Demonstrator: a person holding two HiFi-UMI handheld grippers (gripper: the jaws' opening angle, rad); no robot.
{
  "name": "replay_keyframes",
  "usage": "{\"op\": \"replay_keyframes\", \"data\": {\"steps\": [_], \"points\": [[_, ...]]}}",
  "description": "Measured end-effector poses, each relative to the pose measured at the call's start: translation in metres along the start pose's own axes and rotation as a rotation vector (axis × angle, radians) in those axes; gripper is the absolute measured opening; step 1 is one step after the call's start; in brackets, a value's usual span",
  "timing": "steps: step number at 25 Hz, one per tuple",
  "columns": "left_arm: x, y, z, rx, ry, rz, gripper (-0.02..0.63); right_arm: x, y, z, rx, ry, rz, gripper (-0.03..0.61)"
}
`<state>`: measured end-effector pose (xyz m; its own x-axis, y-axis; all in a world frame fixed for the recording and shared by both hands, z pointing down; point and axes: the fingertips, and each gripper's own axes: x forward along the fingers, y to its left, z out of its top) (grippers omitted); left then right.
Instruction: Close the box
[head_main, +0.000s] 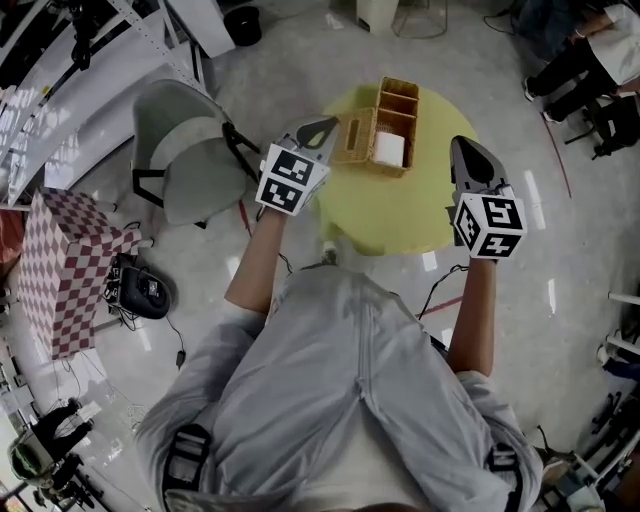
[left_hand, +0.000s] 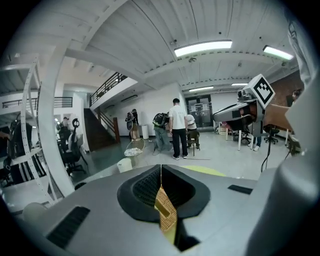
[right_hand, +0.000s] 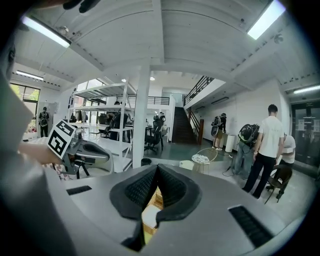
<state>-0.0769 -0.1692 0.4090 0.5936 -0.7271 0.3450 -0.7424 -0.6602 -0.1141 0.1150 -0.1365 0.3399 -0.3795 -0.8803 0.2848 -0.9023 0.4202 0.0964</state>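
A wicker box (head_main: 392, 108) with several compartments stands open on the round yellow table (head_main: 400, 215), with a white roll (head_main: 390, 150) in its near compartment. Its lid (head_main: 352, 138) hangs open on the left side. My left gripper (head_main: 328, 124) hovers just left of the lid with its jaws shut and empty. In the left gripper view a strip of wicker (left_hand: 165, 212) shows through the gap under the closed left gripper (left_hand: 161, 167). My right gripper (head_main: 458, 143) floats to the right of the box, also shut, with the box (right_hand: 150, 217) glimpsed below the right gripper (right_hand: 156, 167).
A grey chair (head_main: 190, 160) stands left of the table. A red-checkered box (head_main: 65, 265) and a black device (head_main: 145, 290) sit on the floor further left. White shelving (head_main: 120, 60) runs along the far left. Several people (left_hand: 177, 127) stand across the room.
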Motion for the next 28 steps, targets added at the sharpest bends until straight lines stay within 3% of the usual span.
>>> {"op": "replay_keyframes", "data": {"steps": [7, 11, 13, 16, 20, 24, 28], "points": [[0.037, 0.037, -0.049, -0.023, 0.146, -0.012, 0.031, 0.057, 0.0, -0.015, 0.004, 0.089, 0.024, 0.017], [0.049, 0.046, -0.088, -0.075, 0.216, -0.019, 0.032, 0.085, 0.008, -0.029, -0.007, 0.131, 0.066, 0.017], [0.055, 0.043, -0.113, -0.066, 0.279, -0.039, 0.144, 0.097, 0.008, -0.036, -0.023, 0.149, 0.087, 0.017], [0.059, 0.031, -0.142, -0.081, 0.34, -0.043, 0.158, 0.104, 0.01, -0.047, -0.062, 0.178, 0.13, 0.017], [0.059, 0.011, -0.17, -0.207, 0.367, -0.012, 0.159, 0.101, 0.01, -0.056, -0.085, 0.216, 0.201, 0.017], [0.081, 0.015, -0.227, -0.346, 0.406, 0.041, 0.178, 0.14, 0.01, -0.085, -0.1, 0.241, 0.276, 0.017], [0.089, 0.004, -0.26, -0.588, 0.375, 0.084, 0.178, 0.151, 0.008, -0.105, -0.117, 0.272, 0.335, 0.017]]}}
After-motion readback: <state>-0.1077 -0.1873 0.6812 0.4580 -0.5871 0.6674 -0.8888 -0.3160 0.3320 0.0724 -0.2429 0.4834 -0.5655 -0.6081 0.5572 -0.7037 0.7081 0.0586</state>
